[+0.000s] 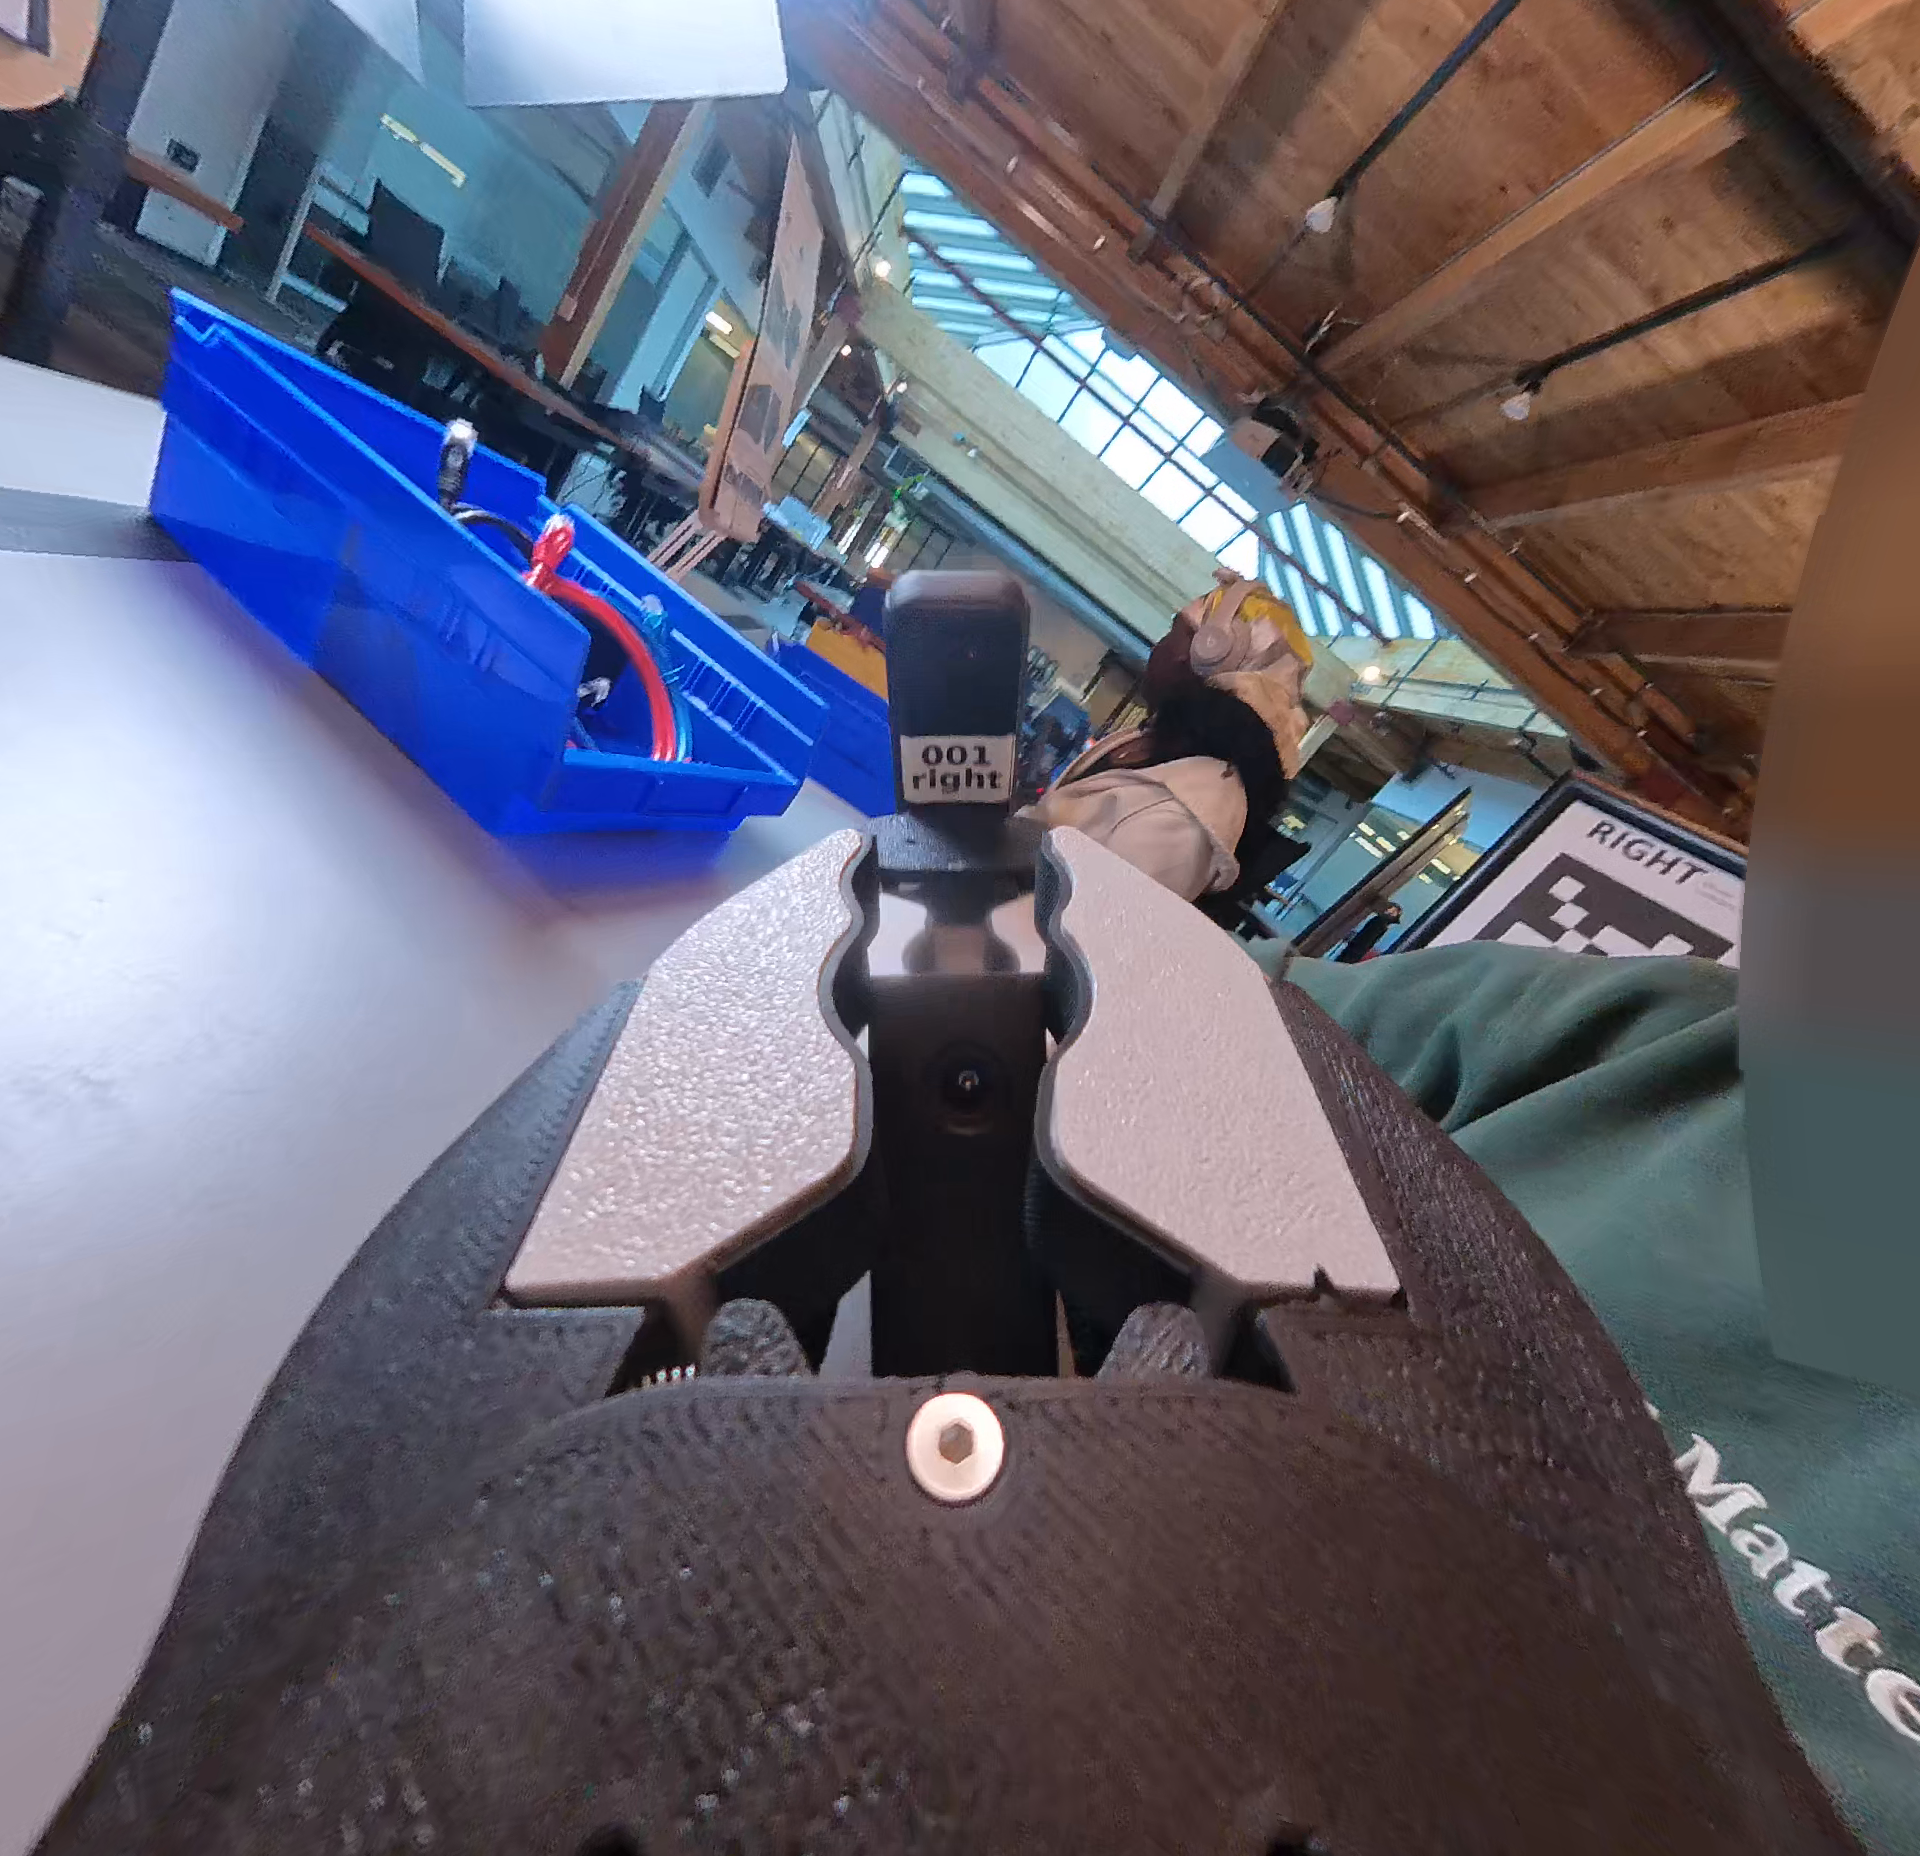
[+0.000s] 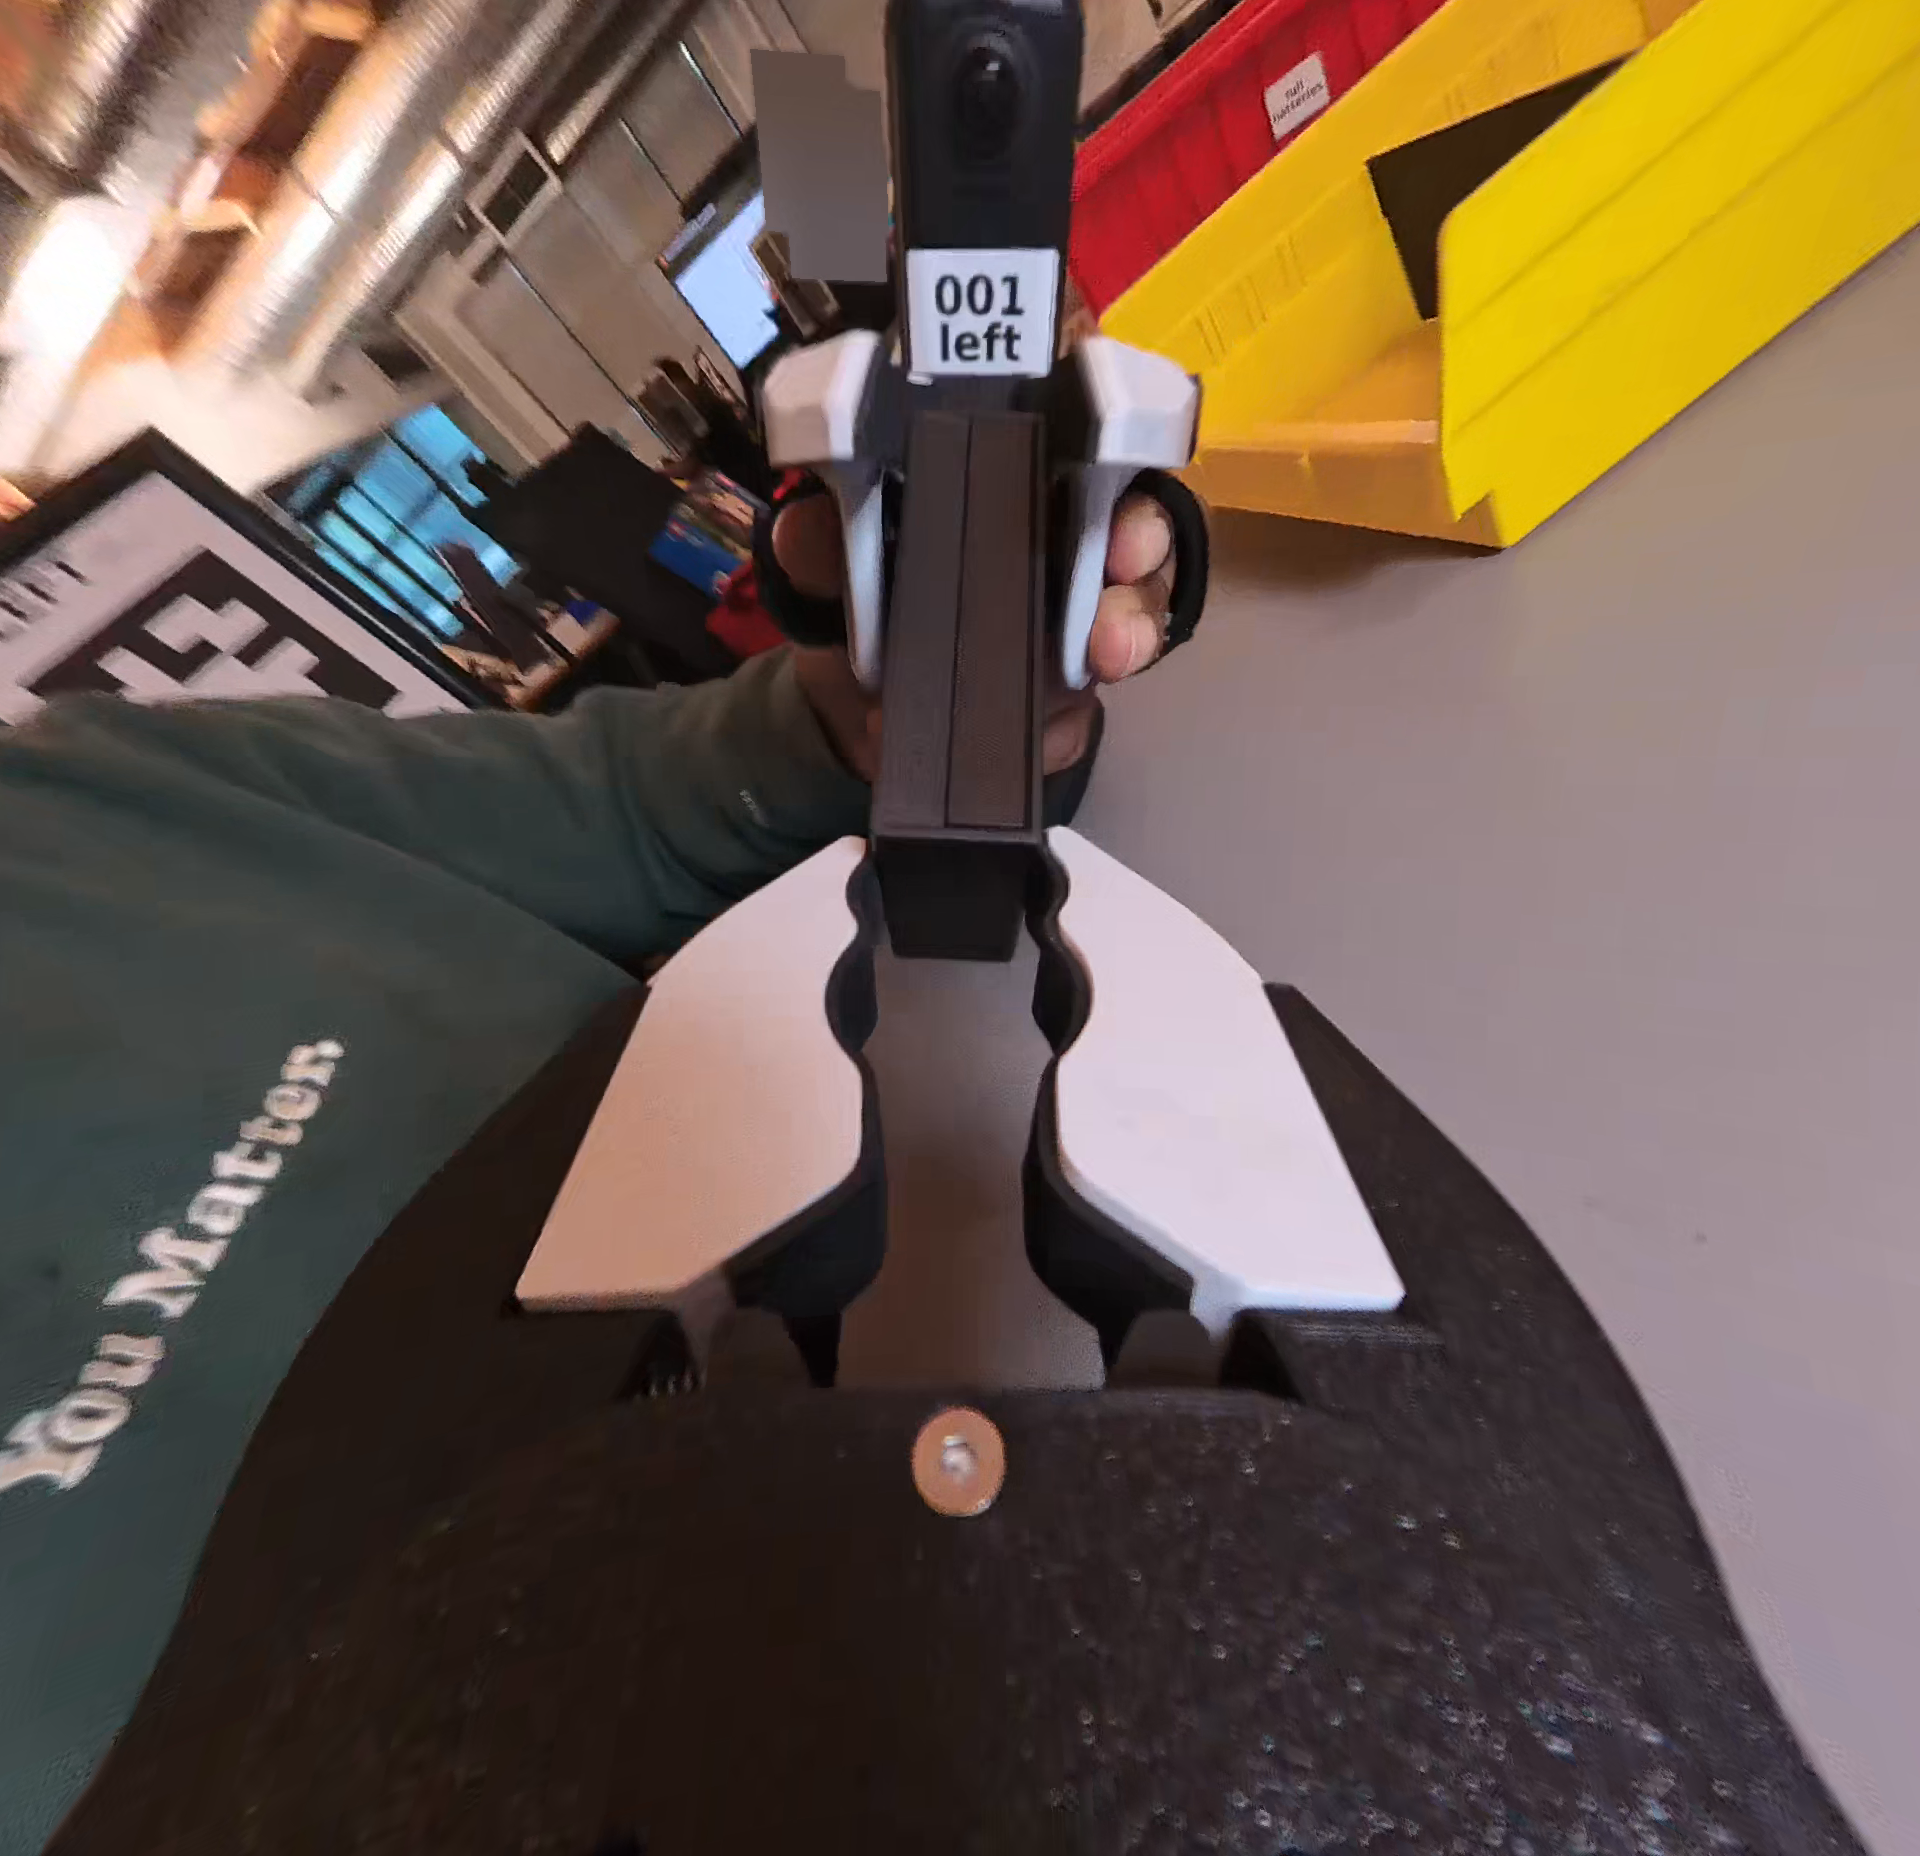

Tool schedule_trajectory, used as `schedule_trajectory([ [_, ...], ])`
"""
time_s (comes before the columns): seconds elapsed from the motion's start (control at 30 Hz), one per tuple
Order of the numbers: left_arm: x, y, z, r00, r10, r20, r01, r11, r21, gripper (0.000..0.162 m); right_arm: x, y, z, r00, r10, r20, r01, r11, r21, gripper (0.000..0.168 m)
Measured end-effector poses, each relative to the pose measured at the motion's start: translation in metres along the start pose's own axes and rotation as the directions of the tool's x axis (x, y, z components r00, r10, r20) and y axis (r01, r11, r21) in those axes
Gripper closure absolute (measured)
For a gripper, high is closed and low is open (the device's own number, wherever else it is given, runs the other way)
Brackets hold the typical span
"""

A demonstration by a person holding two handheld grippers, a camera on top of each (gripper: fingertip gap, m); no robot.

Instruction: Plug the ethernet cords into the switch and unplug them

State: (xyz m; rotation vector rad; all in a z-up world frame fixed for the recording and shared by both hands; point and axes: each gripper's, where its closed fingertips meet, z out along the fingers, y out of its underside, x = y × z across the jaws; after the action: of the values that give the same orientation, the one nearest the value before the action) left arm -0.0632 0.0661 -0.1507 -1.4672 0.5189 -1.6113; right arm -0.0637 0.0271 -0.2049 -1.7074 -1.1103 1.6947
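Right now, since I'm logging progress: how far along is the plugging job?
Done: nothing visible. The ethernet cords lie in the blue bin, and no switch is in view. In hand: nothing; the left gripper and right gripper face each other, open, holding no cord. Left: everything, plugging and unplugging.
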Motion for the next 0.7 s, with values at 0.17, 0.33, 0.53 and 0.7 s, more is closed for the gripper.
schedule_trajectory([
  [0.17, 0.006, 0.006, 0.005, 0.997, 0.059, -0.058, -0.062, 0.997, -0.043, 0.106, -0.003, -0.018, -0.030, 0.933, 0.279, 0.228, -0.315, 0.939, 0.140, 0.142],
  [0.33, 0.013, 0.024, 0.006, 0.886, 0.461, -0.046, -0.460, 0.865, -0.201, 0.080, -0.011, -0.025, -0.047, 0.880, 0.354, 0.318, -0.413, 0.900, 0.141, 0.142],
  [0.53, 0.016, 0.045, 0.005, 0.722, 0.683, -0.109, -0.676, 0.664, -0.319, 0.091, -0.023, -0.011, -0.037, 0.857, 0.395, 0.332, -0.425, 0.905, 0.021, 0.142],
  [0.7, 0.017, 0.044, 0.003, 0.731, 0.676, -0.096, -0.657, 0.658, -0.368, 0.092, -0.020, -0.013, -0.037, 0.900, 0.327, 0.289, -0.350, 0.936, 0.030, 0.138],
])
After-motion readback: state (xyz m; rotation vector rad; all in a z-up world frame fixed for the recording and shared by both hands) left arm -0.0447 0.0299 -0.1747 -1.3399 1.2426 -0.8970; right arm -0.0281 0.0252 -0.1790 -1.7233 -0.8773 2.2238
